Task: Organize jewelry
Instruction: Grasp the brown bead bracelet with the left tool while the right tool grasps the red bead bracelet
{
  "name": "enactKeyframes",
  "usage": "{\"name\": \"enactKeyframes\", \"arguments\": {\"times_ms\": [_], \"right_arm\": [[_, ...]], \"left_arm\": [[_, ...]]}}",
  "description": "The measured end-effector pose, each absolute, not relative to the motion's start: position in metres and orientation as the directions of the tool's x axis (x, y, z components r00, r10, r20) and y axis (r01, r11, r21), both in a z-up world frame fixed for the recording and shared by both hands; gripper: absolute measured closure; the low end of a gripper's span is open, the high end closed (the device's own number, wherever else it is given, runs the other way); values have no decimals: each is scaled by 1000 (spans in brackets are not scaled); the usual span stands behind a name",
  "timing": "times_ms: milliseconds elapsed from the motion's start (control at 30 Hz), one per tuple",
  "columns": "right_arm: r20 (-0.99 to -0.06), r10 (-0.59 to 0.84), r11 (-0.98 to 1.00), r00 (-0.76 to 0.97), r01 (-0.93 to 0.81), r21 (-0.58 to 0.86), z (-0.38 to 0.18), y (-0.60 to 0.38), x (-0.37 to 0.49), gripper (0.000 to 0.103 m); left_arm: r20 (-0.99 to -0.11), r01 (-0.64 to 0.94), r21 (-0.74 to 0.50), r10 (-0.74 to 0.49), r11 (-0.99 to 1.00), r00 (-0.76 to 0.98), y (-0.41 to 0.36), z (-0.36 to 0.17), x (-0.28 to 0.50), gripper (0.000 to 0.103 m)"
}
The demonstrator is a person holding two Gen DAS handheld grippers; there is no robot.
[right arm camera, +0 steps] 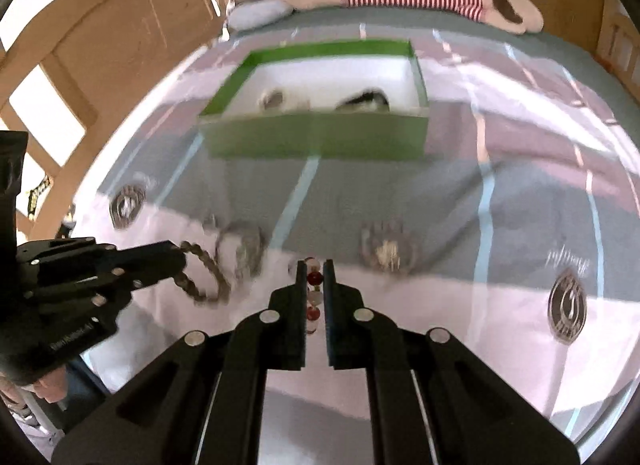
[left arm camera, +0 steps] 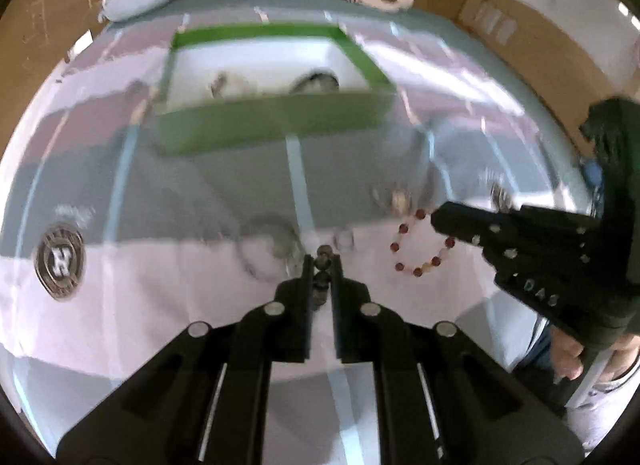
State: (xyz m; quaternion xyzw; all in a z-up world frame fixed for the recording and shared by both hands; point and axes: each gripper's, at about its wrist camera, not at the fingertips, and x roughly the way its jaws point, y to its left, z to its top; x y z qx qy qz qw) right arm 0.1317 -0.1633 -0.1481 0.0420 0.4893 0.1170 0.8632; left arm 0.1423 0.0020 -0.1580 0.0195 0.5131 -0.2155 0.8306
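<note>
My left claw is closed on a brown beaded bracelet; in the right wrist view it hangs from the claw tips as a loop of dark bronze-coloured beads, its long axis running down and away from the claw toward the bed. From my own left camera I see only a couple of its beads pinched between the two fingers, lined up along them and pointing toward the green box.

My right claw is closed on a red and white beaded bracelet. In the left wrist view it shows as an open ring of small red beads alternating with pale ones, hanging from the claw tips over the pink part of the bedspread. In the right wrist view the gripped beads run in a line along the fingers, pointing toward the box.

The box sits on the bed toward its far edge, its long side facing me, green outside and white inside (two blurred pieces already lie in it, too smeared to name). More jewelry lies on the bedspread between the box and my claws, among it a pale ring-shaped piece and a small cluster. Round printed emblems mark the bedspread near its side edges
</note>
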Motion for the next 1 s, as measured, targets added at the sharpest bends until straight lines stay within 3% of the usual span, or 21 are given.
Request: {"name": "enactKeyframes", "arguments": {"times_ms": [200,300,367,467,533,733,1000], "right_arm": [[-890,112,992,443,-101,75,-194,-174,125,92],[-892,59,997,449,-72,29,-199,-184,122,81],[-892,51,998,448,-61,27,-201,-189,121,75],[-898,50,998,437,-61,26,-206,-191,118,74],[-899,50,998,435,-62,26,-209,-189,120,65],[-907,28,998,421,-56,4,-220,-184,126,65],[-913,3,998,407,-62,-24,-230,-174,125,65]], "left_arm": [[-922,350,-11,-145,937,359,1,-209,136,94],[-924,332,-6,-132,943,359,8,-212,135,86],[-919,325,1,-127,946,374,10,-209,133,70],[-920,322,0,-126,947,371,6,-210,136,70],[-920,325,-4,-131,946,370,5,-212,136,70],[-929,327,-10,-130,945,348,-3,-227,142,79],[-926,326,-14,-136,945,353,-3,-232,141,78]]}}
